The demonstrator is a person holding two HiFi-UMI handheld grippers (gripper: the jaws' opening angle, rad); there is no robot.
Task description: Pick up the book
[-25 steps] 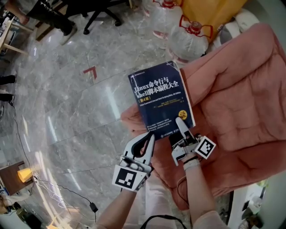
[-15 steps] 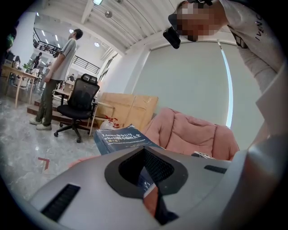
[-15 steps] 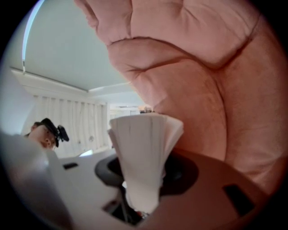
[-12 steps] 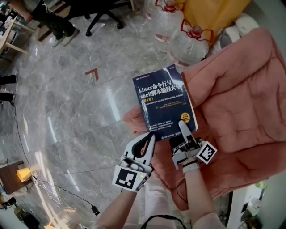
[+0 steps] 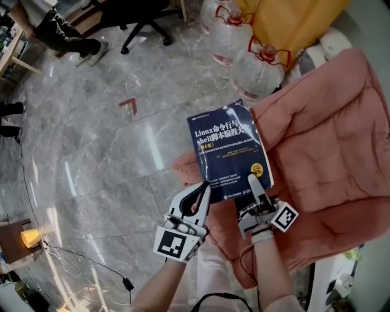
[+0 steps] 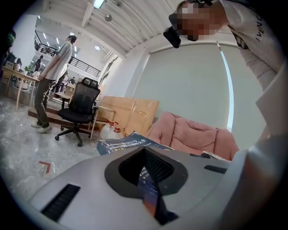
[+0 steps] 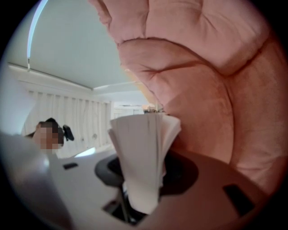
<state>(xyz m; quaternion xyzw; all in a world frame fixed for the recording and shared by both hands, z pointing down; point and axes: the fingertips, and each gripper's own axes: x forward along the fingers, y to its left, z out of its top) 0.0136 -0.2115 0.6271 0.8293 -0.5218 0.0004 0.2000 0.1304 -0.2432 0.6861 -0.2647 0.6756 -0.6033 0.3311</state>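
Observation:
A dark blue book (image 5: 228,152) with white print hangs over the edge of a pink cushion (image 5: 329,140). My right gripper (image 5: 253,186) is shut on the book's near right corner. Its jaws have just closed further on it, and the white pages (image 7: 144,157) fan out between them. My left gripper (image 5: 204,189) has its jaws together, tip at the book's near left corner. I cannot tell whether it touches. In the left gripper view the book (image 6: 121,143) lies just ahead, and a sliver of cover shows through the jaw slit.
Two big water bottles (image 5: 259,67) stand on the marble floor beyond the book, by a yellow bag (image 5: 292,18). A black office chair (image 5: 143,18) and a standing person (image 6: 51,81) are farther off. The pink cushion (image 7: 202,90) fills the right side.
The book has risen and drifted right in the head view, with the right gripper on its corner. The left gripper has barely moved.

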